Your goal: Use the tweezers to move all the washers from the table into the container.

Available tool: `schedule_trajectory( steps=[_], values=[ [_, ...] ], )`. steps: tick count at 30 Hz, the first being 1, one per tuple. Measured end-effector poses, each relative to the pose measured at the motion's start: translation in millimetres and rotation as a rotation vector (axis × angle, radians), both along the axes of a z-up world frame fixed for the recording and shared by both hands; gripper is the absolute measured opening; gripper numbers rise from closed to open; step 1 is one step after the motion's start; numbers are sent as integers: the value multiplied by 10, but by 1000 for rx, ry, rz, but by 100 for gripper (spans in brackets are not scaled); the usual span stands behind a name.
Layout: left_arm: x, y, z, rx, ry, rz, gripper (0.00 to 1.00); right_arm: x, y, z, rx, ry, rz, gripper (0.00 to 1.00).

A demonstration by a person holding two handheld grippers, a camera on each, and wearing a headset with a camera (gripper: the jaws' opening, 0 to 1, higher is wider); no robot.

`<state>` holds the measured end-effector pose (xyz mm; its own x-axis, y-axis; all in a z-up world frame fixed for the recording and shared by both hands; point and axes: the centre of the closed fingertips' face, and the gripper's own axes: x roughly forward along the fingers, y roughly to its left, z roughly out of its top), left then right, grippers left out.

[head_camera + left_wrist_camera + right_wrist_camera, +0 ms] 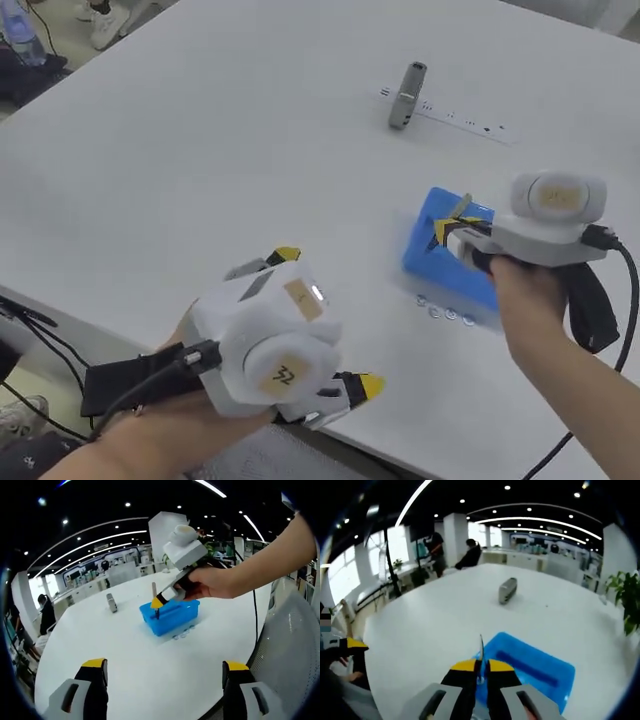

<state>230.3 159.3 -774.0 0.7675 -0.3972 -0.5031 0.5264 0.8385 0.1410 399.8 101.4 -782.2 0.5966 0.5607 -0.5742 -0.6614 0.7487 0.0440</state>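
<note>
A blue container (447, 255) sits on the white table (200, 180), with several small washers (445, 313) lying in a row just in front of it. My right gripper (445, 232) is over the container, shut on metal tweezers (460, 208). In the right gripper view the tweezers (481, 652) stick out between the closed jaws above the container (532, 672). My left gripper (325, 320) is held near the table's front edge, open with nothing in it. The left gripper view looks past its spread jaws (164, 666) to the container (170, 617), the washers (182, 634) and the right gripper (159, 602).
A grey oblong device (406, 95) stands on a white power strip (460, 118) at the back of the table. A cable (625, 330) hangs from the right gripper. Chairs and people are in the background beyond the table.
</note>
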Motion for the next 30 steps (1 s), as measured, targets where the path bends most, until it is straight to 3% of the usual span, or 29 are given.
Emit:
schedule_trajectory(
  steps=[2, 5, 8, 11, 14, 17, 19, 23, 25, 30],
  values=[
    [38, -24, 106, -26, -66, -3, 99, -41, 0, 44, 0, -6, 7, 3],
    [21, -36, 108, -54, -54, -7, 99, -33, -4, -25, -15, -1, 18, 3],
    [16, -36, 86, -53, -41, -5, 99, -46, -38, -17, -8, -1, 6, 3],
    [-8, -51, 57, -78, -5, -6, 99, -98, -64, 135, 17, -34, -6, 3],
    [-3, -45, 95, -88, -22, 2, 99, -143, -73, 296, 65, -49, -18, 3],
    [-16, -30, 63, -84, 4, 10, 99, -256, -93, 445, 117, -61, -28, 3],
    [-15, -36, 64, -85, 4, 11, 99, -339, -84, 459, 131, -53, -23, 3],
    [-20, -30, 54, -60, -3, 3, 99, -520, -111, 355, 119, -47, -17, 3],
    [-23, -33, 51, -55, -5, -3, 99, -605, -120, 245, 108, -20, -15, 3],
    [-42, -54, 49, -44, -6, -26, 99, -649, -143, 26, 80, 24, 4, 3]
  ],
)
